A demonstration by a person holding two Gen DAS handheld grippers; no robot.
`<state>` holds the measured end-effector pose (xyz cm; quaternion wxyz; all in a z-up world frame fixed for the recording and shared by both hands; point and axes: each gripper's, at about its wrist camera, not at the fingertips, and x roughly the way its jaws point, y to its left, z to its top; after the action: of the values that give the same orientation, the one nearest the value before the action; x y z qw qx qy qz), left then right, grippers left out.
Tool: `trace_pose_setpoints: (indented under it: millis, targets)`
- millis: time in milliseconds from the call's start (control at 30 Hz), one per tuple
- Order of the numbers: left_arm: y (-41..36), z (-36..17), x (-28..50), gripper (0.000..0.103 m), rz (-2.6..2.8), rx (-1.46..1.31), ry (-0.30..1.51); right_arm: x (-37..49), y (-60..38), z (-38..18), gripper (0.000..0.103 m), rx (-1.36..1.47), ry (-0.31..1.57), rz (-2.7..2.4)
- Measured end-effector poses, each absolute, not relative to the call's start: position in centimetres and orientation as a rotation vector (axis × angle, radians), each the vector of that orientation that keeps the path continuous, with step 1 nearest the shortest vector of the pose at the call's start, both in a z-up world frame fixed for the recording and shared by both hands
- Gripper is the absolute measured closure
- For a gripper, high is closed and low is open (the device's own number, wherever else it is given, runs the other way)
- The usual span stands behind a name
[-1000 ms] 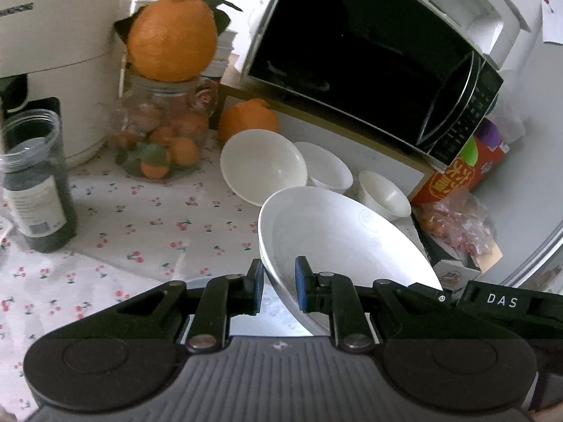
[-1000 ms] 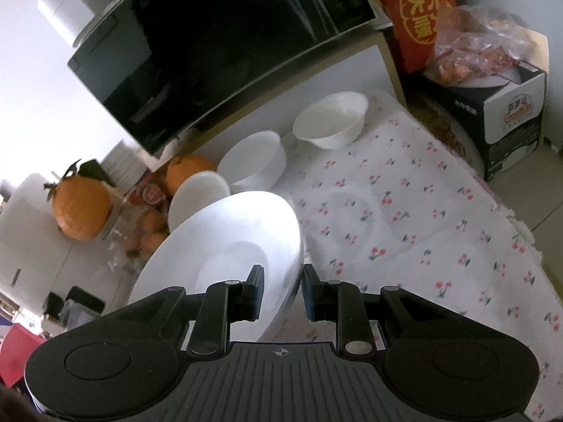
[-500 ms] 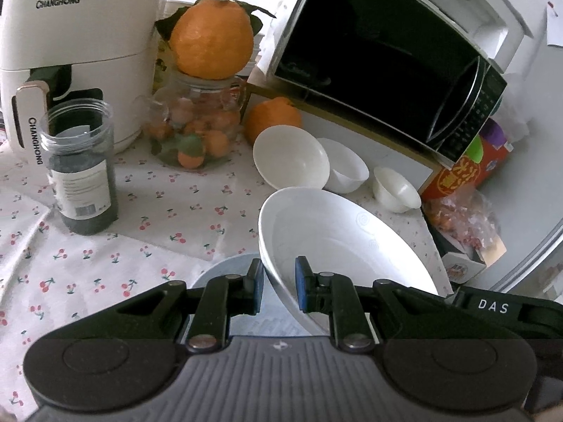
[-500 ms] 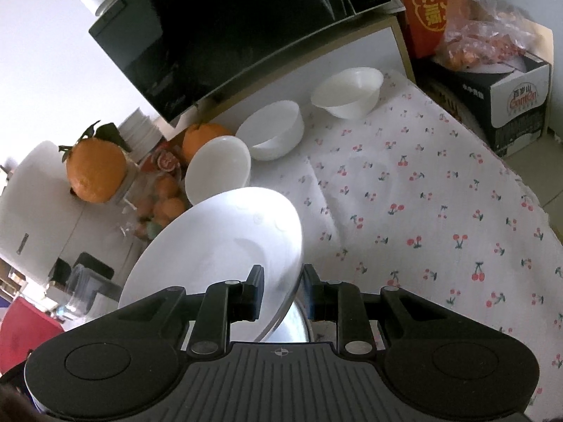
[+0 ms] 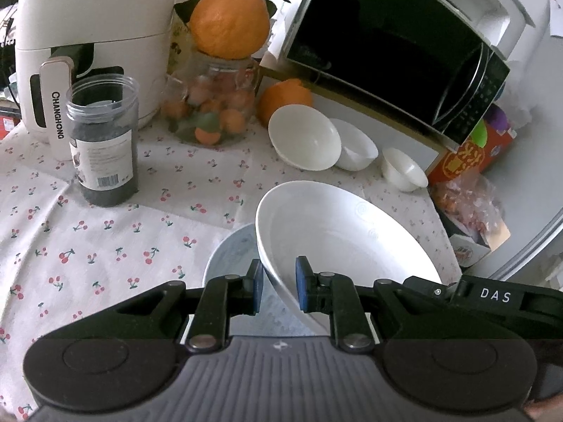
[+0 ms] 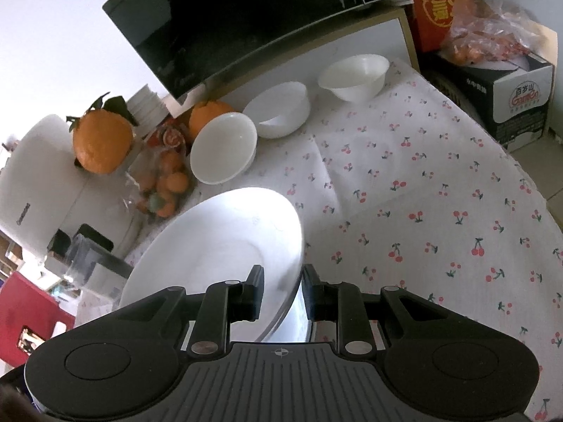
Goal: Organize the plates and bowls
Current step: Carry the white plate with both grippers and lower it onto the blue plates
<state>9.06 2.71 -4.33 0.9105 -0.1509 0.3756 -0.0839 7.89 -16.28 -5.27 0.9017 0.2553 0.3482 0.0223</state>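
Below, a cherry-print cloth (image 5: pixel 105 239) covers the desk (image 6: pixel 440 190); microwave (image 5: pixel 387 45) behind; both grippers, left gripper (image 5: pixel 278 290) and right gripper (image 6: pixel 283 293), have fingers clamped on one white plate (image 5: pixel 337 235)

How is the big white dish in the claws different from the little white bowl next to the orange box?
The big white dish is wide and shallow; the little white bowl is small and deeper. The dish is tilted and held off the table, with the left claw and right claw each pinching its rim; the bowl sits upright on the cherry tablecloth, untouched. Both are plain white and look empty.
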Motion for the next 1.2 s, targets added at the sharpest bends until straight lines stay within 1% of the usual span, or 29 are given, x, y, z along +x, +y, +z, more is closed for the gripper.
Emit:
trace_pose_setpoints:
  millis: [600, 800, 1033, 1200]
  targets:
    - [1.9, -5.2, 8.9, 0.086, -0.127, -0.181, 0.83, 8.1, -14.9, -6.8, 0.08, 0.456, 0.785, 0.034]
    - [1.7, -5.3, 8.7, 0.086, -0.127, -0.14, 0.836, 8.2, -14.1, -7.1, 0.08, 0.39, 0.792, 0.026]
    - [1.9, -6.5, 9.0, 0.086, -0.115, -0.13, 0.898, 8.4, -13.3, -7.4, 0.08, 0.32, 0.812, 0.025]
    - [1.7, -6.3, 8.8, 0.086, -0.114, -0.11, 0.893, 8.4, -13.0, -7.5, 0.079, 0.287, 0.813, 0.03]
